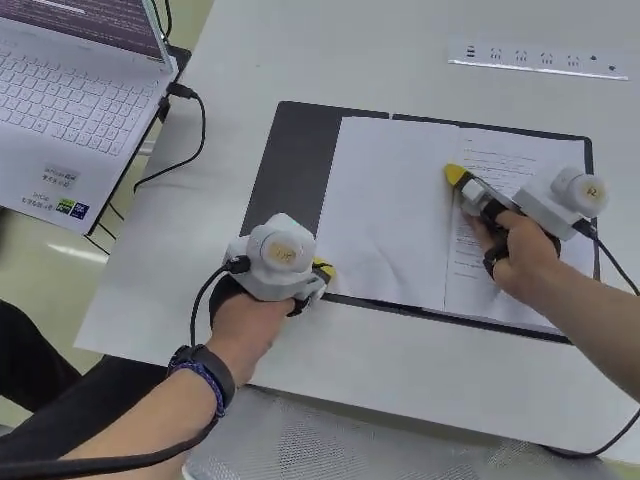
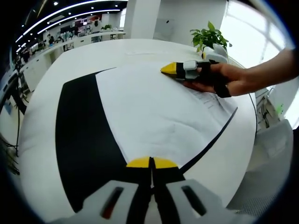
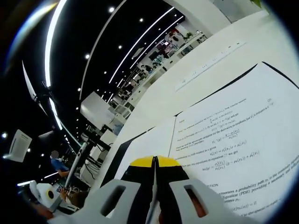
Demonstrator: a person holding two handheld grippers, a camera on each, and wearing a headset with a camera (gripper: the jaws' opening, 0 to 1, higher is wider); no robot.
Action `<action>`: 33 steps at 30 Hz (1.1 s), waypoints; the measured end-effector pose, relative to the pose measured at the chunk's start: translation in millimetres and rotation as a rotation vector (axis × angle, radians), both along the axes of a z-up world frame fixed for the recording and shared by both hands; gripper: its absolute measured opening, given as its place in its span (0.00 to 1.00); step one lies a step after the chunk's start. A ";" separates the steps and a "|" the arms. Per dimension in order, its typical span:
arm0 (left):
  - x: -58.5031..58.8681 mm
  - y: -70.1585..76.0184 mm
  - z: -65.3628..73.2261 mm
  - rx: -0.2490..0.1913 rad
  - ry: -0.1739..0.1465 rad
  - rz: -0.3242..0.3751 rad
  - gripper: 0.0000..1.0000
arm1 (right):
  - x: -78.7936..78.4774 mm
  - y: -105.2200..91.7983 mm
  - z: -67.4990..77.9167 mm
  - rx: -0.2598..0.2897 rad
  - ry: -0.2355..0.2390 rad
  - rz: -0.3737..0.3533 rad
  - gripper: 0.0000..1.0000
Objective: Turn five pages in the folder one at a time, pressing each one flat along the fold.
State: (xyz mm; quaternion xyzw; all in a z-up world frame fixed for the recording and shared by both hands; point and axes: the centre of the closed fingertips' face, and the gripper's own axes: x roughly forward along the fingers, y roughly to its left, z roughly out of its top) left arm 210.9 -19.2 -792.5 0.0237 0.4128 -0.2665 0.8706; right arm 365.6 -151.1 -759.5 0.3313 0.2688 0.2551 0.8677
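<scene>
A black folder (image 1: 290,160) lies open on the white table. Its turned blank page (image 1: 385,215) lies on the left half; a printed page (image 1: 490,165) lies on the right. My left gripper (image 1: 322,272) is shut, its yellow tips (image 2: 151,162) resting at the near edge of the blank page (image 2: 145,107) by the folder's bottom rim. My right gripper (image 1: 456,176) is shut too, its tips pressed on the paper along the fold. In the right gripper view its yellow tips (image 3: 154,162) sit over the printed page (image 3: 233,144). The right gripper (image 2: 174,69) also appears in the left gripper view.
An open white laptop (image 1: 70,90) stands at the far left, with a black cable (image 1: 195,130) running off its side. A white power strip (image 1: 540,58) lies at the back of the table (image 1: 400,50). A potted plant (image 2: 208,36) stands beyond the table.
</scene>
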 end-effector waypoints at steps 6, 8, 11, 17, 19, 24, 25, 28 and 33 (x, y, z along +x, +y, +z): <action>-0.1 -0.1 -0.3 0.000 -0.003 0.001 0.00 | -14.7 -2.8 -0.8 0.006 0.000 0.001 0.00; -0.2 0.1 -0.3 -0.001 -0.007 0.002 0.00 | -20.3 -2.9 -0.7 0.006 0.000 0.002 0.00; -0.3 0.1 -0.3 0.000 -0.009 0.001 0.00 | -27.1 -3.9 -1.6 0.006 0.000 0.002 0.00; -0.6 0.4 0.0 -0.003 -0.013 0.007 0.00 | -40.5 -5.8 -2.9 0.001 0.003 0.005 0.00; -0.5 0.4 0.1 0.000 -0.018 0.007 0.00 | -45.6 -6.7 -3.3 -0.007 0.005 0.009 0.00; -1.0 0.3 0.5 0.007 -0.029 0.008 0.00 | -64.2 -7.4 -5.2 -0.033 0.013 0.045 0.00; -1.1 0.4 0.5 0.008 -0.030 0.008 0.00 | -69.4 -7.3 -5.5 -0.042 0.011 0.058 0.00; -1.0 0.5 0.6 0.007 -0.034 0.009 0.00 | -76.9 -7.7 -6.0 -0.047 0.014 0.067 0.00; -1.3 0.3 0.8 0.004 -0.039 0.005 0.00 | -89.5 -6.8 -6.7 -0.057 0.020 0.084 0.00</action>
